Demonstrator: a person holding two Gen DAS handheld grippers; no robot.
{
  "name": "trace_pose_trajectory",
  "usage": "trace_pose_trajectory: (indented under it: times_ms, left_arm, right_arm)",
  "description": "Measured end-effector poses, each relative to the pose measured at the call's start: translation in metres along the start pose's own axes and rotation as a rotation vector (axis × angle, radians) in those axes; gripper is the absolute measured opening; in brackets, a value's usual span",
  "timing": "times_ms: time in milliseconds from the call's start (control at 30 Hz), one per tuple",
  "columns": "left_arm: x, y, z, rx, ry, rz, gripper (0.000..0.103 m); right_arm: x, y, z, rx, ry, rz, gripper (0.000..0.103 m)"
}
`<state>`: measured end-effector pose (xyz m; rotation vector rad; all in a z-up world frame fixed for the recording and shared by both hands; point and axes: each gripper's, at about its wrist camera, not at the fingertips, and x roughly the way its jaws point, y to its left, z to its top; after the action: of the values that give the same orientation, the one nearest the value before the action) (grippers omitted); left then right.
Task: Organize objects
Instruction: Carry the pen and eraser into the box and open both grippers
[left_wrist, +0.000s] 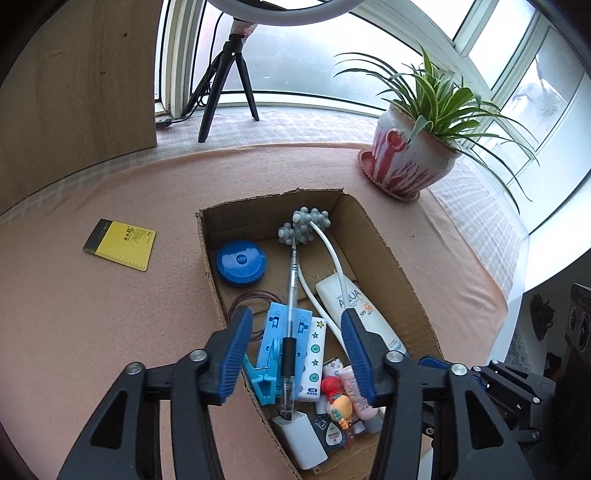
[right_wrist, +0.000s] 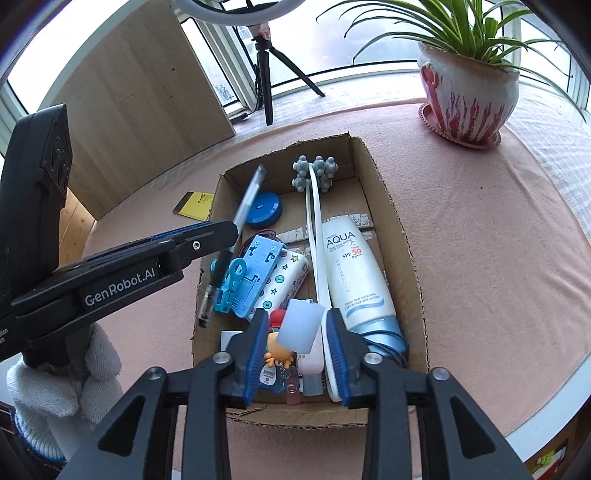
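A cardboard box (left_wrist: 373, 236) (right_wrist: 402, 236) on the pink cloth holds a sunscreen tube (left_wrist: 354, 306) (right_wrist: 351, 269), a blue round case (left_wrist: 240, 262) (right_wrist: 264, 208), a blue clip (left_wrist: 277, 343) (right_wrist: 251, 273), a grey massager (left_wrist: 304, 225) (right_wrist: 316, 168) and small items. A clear pen (left_wrist: 290, 332) (right_wrist: 236, 232) lies over the box between my open left gripper's (left_wrist: 295, 354) fingers, untouched in that view. My right gripper (right_wrist: 295, 347) is shut on a small translucent white tube (right_wrist: 299, 325) above the box's near end.
A yellow card (left_wrist: 120, 243) (right_wrist: 195, 205) lies on the cloth left of the box. A potted plant (left_wrist: 413, 155) (right_wrist: 469, 96) stands at the back right. A tripod (left_wrist: 229, 85) and a wooden panel (left_wrist: 74, 92) stand at the back left.
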<state>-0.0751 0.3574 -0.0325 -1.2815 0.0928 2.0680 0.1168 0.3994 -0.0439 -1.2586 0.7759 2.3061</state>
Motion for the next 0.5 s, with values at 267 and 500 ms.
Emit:
trace_pose_trajectory:
  times_ms: [267, 500]
  left_arm:
    - [-0.015, 0.022, -0.004, -0.008, -0.004, 0.063, 0.064]
    - [-0.035, 0.069, -0.032, -0.059, 0.009, 0.128, 0.065]
  right_arm:
    - [0.0, 0.001, 0.004, 0.014, -0.018, 0.001, 0.044]
    - [0.002, 0.026, 0.016, -0.06, -0.029, 0.034, 0.044]
